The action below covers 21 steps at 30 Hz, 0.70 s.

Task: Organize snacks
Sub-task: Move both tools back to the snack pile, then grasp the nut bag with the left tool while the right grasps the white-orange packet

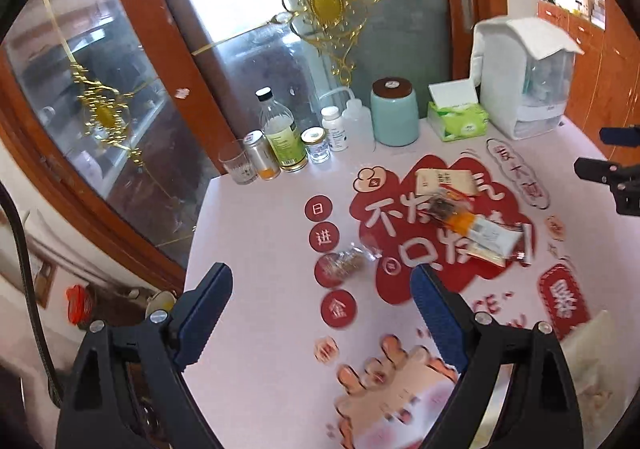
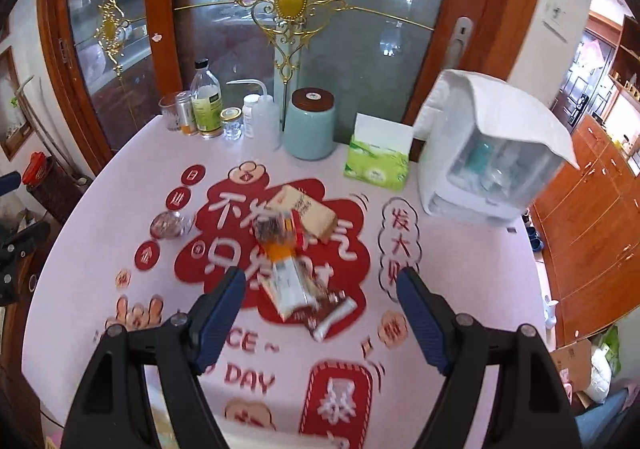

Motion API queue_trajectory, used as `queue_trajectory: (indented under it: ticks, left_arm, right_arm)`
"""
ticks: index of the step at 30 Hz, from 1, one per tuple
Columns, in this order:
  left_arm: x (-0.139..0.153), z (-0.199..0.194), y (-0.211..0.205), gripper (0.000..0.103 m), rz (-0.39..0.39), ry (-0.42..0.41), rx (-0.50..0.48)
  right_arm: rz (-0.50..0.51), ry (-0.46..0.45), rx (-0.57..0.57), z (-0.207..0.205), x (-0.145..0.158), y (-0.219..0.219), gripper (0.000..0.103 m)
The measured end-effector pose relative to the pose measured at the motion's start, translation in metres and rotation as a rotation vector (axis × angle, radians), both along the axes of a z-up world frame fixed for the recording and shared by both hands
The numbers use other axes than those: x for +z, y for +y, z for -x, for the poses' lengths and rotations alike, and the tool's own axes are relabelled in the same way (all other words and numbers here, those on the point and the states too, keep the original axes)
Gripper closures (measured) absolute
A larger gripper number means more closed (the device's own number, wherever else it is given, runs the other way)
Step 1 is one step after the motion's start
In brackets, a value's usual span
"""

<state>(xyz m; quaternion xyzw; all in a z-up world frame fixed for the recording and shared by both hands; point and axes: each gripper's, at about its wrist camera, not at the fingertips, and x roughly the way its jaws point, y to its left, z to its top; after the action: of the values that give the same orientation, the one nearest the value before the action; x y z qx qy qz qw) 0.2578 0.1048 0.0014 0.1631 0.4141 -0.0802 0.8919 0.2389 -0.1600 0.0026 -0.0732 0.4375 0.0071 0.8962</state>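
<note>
A pile of snack packets (image 2: 294,261) lies in the middle of the table on the red print; it also shows in the left wrist view (image 1: 472,225). A beige packet (image 2: 306,213) is at the far end of the pile. A small clear-wrapped brown snack (image 1: 348,261) lies apart to the left, also in the right wrist view (image 2: 170,225). My left gripper (image 1: 322,289) is open and empty above the table, just short of the small snack. My right gripper (image 2: 320,285) is open and empty, hovering over the near end of the pile.
Bottles and jars (image 1: 286,141), a teal canister (image 2: 310,125), a green tissue pack (image 2: 378,161) and a white covered appliance (image 2: 488,153) line the table's back edge against glass cabinet doors. A pale bag (image 1: 592,369) sits at the near right.
</note>
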Motion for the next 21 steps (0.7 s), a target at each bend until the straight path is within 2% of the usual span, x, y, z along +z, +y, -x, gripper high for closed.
queue_trajectory:
  ticks: [4,8,11,13,14,21]
  left_arm:
    - [-0.047,-0.051,0.003,0.013,0.022,0.094,-0.086]
    - [-0.107,-0.09,0.004,0.013,0.031,0.187,-0.158]
    - [-0.15,-0.113,-0.001,0.013,-0.001,0.246,-0.201]
    - [-0.174,-0.125,-0.005,0.013,-0.034,0.267,-0.232]
    - [-0.182,-0.129,-0.007,0.013,-0.043,0.273,-0.244]
    - [-0.221,-0.148,-0.018,0.013,-0.045,0.332,-0.315]
  right_arm:
    - [-0.014,0.066,-0.02,-0.042,-0.033,0.009,0.025]
    - [-0.008,0.17,-0.059,-0.076,-0.088,0.017,0.037]
    - [-0.042,0.249,-0.083,-0.09,-0.129,0.018,0.038]
    - [-0.029,0.284,-0.088,-0.096,-0.15,0.021,0.038]
    - [-0.016,0.305,-0.091,-0.099,-0.163,0.022,0.038]
    - [0.028,0.384,-0.115,-0.109,-0.2,0.026,0.039]
